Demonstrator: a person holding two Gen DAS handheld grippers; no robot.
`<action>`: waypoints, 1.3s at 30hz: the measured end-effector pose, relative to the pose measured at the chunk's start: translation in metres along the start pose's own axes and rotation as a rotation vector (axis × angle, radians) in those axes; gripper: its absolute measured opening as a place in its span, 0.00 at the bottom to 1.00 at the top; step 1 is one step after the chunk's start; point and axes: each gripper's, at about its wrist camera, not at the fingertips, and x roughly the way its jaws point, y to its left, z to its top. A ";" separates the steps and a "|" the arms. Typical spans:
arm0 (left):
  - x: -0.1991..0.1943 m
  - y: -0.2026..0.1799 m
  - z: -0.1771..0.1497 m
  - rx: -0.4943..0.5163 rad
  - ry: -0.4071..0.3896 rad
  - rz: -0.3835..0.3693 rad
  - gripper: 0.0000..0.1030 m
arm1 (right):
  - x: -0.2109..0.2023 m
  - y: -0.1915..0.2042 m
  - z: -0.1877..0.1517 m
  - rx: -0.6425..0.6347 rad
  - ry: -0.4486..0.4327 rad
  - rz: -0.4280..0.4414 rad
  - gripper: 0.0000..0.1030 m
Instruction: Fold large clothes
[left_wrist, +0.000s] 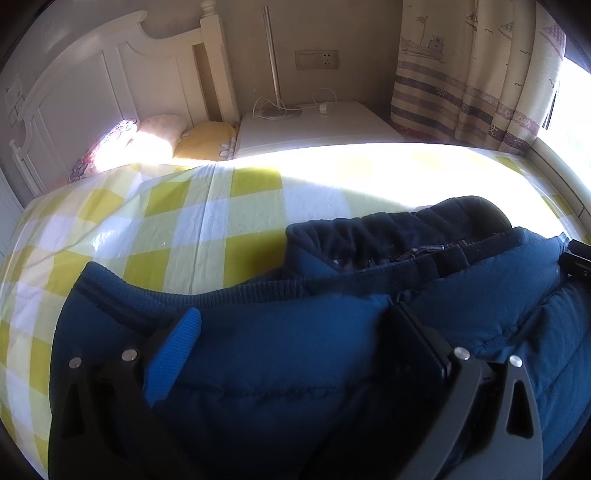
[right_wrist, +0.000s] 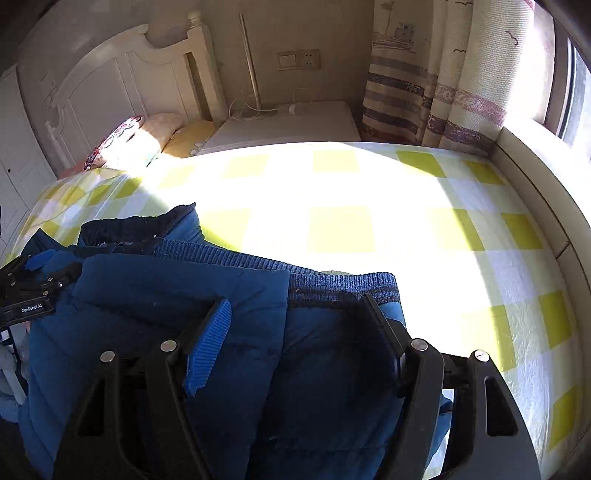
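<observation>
Right wrist view: blue jacket (right_wrist: 177, 295) lies crosswise, collar left, between both grippers' (right_wrist: 295, 332) (left_wrist: 295, 325) wide, unclamped fingers.

The quilted jacket (right_wrist: 155, 295) is deep blue with a ribbed hem band (right_wrist: 343, 286) in lighter blue edged grey, and a near-black collar lining (left_wrist: 376, 232). The bed sheet (right_wrist: 369, 192) is a yellow, pale-yellow and white check. The gripper pads (right_wrist: 208, 347) are bright blue on black frames. The curtain (left_wrist: 469, 74) is cream with purple-grey stripes and drawn boats. The headboard (left_wrist: 110, 81) is white.
</observation>
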 end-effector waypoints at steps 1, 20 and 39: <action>0.000 0.000 0.000 -0.002 0.001 -0.002 0.98 | -0.001 0.005 0.000 -0.021 0.003 -0.021 0.65; 0.000 0.000 0.001 -0.004 0.002 0.003 0.98 | 0.010 0.138 -0.011 -0.310 0.061 -0.022 0.86; -0.015 0.082 -0.021 -0.202 0.048 0.077 0.95 | 0.006 0.130 -0.014 -0.275 0.039 0.023 0.87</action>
